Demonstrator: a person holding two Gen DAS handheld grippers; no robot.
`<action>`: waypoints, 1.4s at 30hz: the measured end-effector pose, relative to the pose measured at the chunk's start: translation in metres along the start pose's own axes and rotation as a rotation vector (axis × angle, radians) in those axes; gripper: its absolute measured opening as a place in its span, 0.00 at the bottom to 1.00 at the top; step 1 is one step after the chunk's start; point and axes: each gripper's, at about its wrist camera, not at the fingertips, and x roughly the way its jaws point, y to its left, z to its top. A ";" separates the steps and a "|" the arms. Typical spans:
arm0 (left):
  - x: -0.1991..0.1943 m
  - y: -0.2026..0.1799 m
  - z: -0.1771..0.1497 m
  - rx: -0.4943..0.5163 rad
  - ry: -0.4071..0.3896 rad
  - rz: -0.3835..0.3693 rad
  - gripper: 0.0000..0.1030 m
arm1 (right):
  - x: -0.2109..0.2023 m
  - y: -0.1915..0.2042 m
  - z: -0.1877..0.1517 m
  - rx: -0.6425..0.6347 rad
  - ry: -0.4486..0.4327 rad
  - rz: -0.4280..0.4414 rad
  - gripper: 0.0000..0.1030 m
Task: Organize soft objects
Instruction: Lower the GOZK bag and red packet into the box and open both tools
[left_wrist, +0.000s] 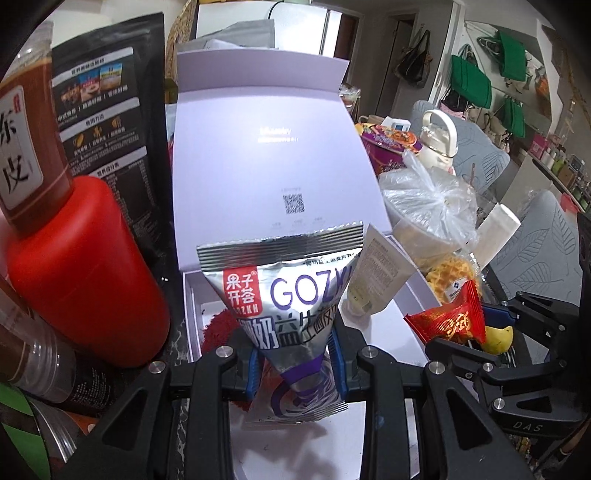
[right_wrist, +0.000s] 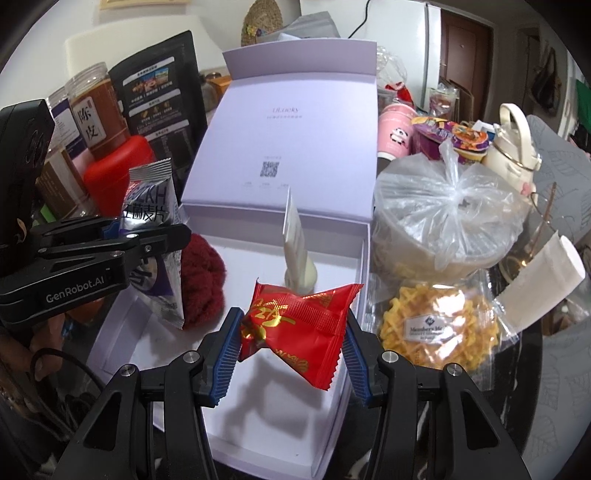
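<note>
My left gripper (left_wrist: 297, 363) is shut on a silver and purple snack packet (left_wrist: 291, 295), held upright over the open white box (left_wrist: 399, 332). My right gripper (right_wrist: 291, 350) is shut on a red foil snack packet (right_wrist: 299, 321), just above the box floor (right_wrist: 258, 424). In the right wrist view the left gripper (right_wrist: 155, 240) holds the silver packet (right_wrist: 155, 206) at the box's left side. Inside the box lie a dark red knitted thing (right_wrist: 203, 280) and a cream tube (right_wrist: 295, 243) that stands on its cap. The red packet (left_wrist: 450, 317) shows at the right in the left wrist view.
The box lid (right_wrist: 295, 122) stands open at the back. Left of the box are a red container (left_wrist: 85, 273), a brown jar (right_wrist: 96, 114) and a black pouch (right_wrist: 159, 96). Right of it sit a bagged tub (right_wrist: 450, 218), a wrapped waffle (right_wrist: 439, 328) and a cream bottle (right_wrist: 513, 140).
</note>
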 end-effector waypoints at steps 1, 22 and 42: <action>0.002 0.000 -0.001 -0.001 0.006 0.000 0.29 | 0.002 0.000 -0.001 0.000 0.006 0.001 0.50; 0.032 0.000 -0.014 0.012 0.076 -0.003 0.29 | 0.048 0.005 -0.009 -0.025 0.123 0.004 0.51; 0.042 -0.015 -0.009 0.037 0.169 0.105 0.33 | 0.043 0.012 -0.004 -0.038 0.117 -0.028 0.70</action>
